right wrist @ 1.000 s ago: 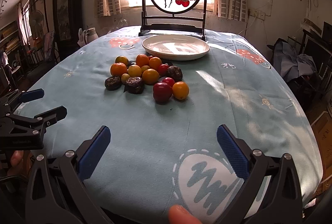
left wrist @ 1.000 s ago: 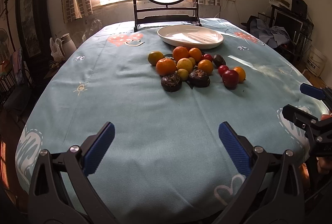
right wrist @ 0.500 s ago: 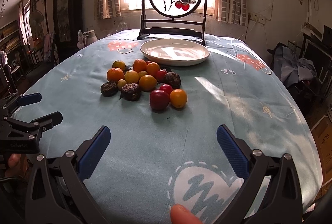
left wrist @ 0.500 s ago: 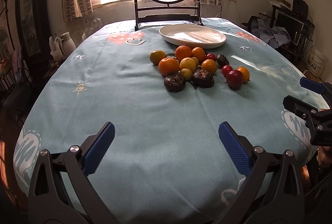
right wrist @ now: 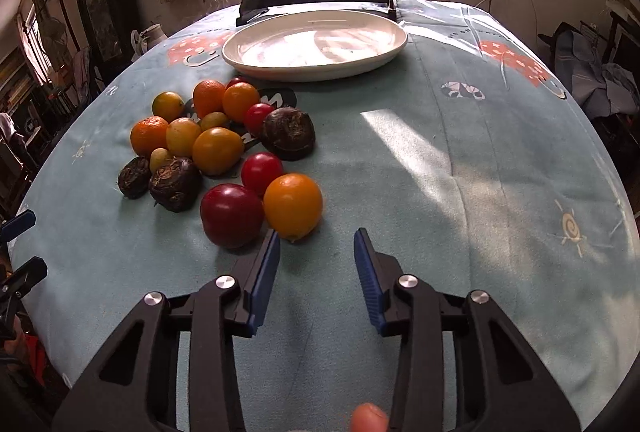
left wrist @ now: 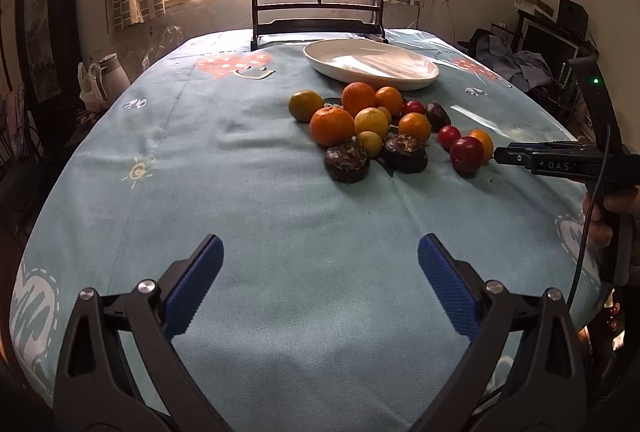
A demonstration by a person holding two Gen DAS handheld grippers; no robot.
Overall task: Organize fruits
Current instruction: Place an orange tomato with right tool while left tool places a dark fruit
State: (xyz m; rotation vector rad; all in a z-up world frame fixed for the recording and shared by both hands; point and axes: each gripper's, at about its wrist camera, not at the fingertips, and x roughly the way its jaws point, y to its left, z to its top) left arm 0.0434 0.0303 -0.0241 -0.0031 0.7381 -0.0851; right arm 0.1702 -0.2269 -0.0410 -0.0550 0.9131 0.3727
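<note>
Fruits heaped at 12 o'clock on bench; right hand-held gripper has advanced, narrowed, probably targeting orange fruit. Left hand-held gripper wide, empty.

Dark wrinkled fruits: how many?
3. Left dark fruit and middle dark fruit touch at the pile's near-left edge; right dark fruit sits nearer the plate. Others could be hidden.

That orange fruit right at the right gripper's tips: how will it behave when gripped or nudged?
The orange fruit looks round and glossy, so it will probably roll if nudged. It sits against the dark red fruit, so a push may shift both. The right gripper stands open; smooth skin could slip between flat pads.
</note>
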